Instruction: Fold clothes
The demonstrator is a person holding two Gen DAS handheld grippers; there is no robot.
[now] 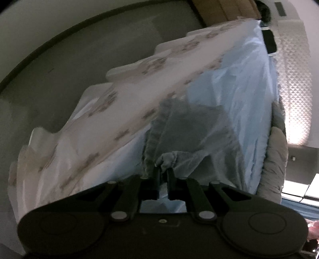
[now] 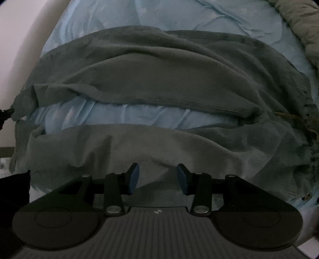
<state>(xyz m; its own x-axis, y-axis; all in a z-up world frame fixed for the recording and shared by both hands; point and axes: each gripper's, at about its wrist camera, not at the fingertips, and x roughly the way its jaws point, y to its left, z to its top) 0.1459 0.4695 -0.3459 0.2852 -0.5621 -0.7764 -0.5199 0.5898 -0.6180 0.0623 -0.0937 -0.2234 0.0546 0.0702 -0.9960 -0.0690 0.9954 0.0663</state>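
Observation:
A dark grey-teal fleece garment (image 2: pixel 159 75) lies spread across a light blue bed sheet (image 2: pixel 179 16), its near part doubled over so a strip of sheet shows through a gap. My right gripper (image 2: pixel 158 177) hovers open just over the garment's near edge, nothing between its blue pads (image 2: pixel 134 177). In the left wrist view my left gripper (image 1: pixel 163 169) is shut on a bunched corner of the garment (image 1: pixel 166 158), which stretches away over the sheet (image 1: pixel 229 83). A dark tip at the far left of the right wrist view touches the garment's corner; its identity is unclear.
The bed's white patterned side (image 1: pixel 123 103) drops to a grey floor (image 1: pixel 69 69). A lighter grey fleece piece (image 1: pixel 276 159) lies at the bed's right, also seen as a grey roll (image 2: pixel 299 25). A black flat object (image 1: pixel 269 40) rests at the far end.

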